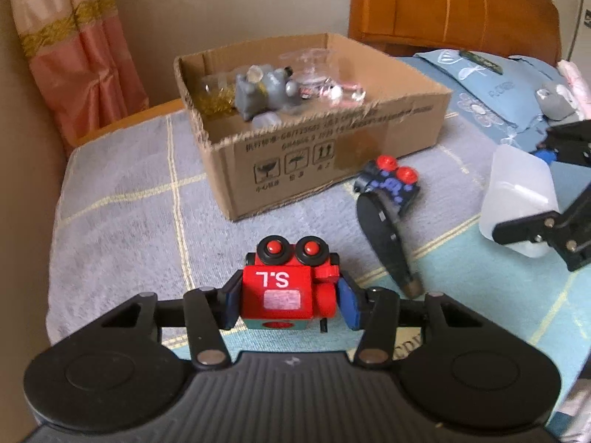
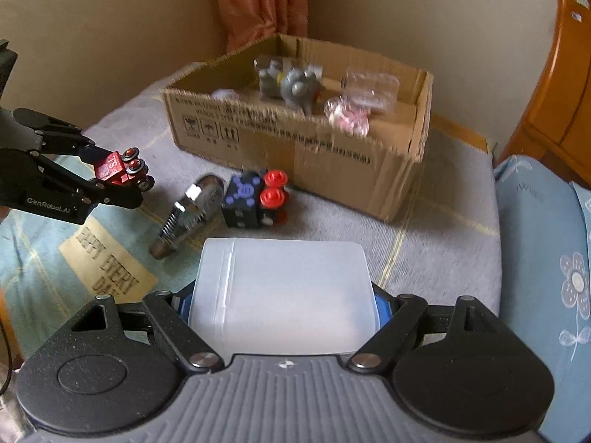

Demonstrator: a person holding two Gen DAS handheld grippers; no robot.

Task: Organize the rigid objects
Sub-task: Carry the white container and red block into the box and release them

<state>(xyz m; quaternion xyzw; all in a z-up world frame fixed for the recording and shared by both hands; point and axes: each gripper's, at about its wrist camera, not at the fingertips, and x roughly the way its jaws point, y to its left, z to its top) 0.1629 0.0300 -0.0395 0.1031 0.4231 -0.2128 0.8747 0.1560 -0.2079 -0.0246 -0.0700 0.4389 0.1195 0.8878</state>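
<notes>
My left gripper (image 1: 288, 304) is shut on a red toy car (image 1: 286, 288) marked "S.L", wheels pointing away, held above the bed; it also shows in the right wrist view (image 2: 118, 170). My right gripper (image 2: 284, 306) is shut on a translucent white plastic box (image 2: 282, 291), seen at the right of the left wrist view (image 1: 517, 199). An open cardboard box (image 1: 332, 147) sits ahead on the bed, holding grey toy animals (image 1: 258, 92) and clear plastic items (image 2: 369, 85). A black toy car with red wheels (image 1: 391, 181) and a black-and-metal tool (image 2: 188, 214) lie in front of it.
The bed has a grey blanket (image 1: 129, 203) and a teal blanket with a tan label (image 2: 107, 258). Blue floral pillows (image 2: 546, 258) lie to the right. A wooden headboard (image 1: 461, 3), a pink curtain (image 1: 74, 55) and a wall stand behind.
</notes>
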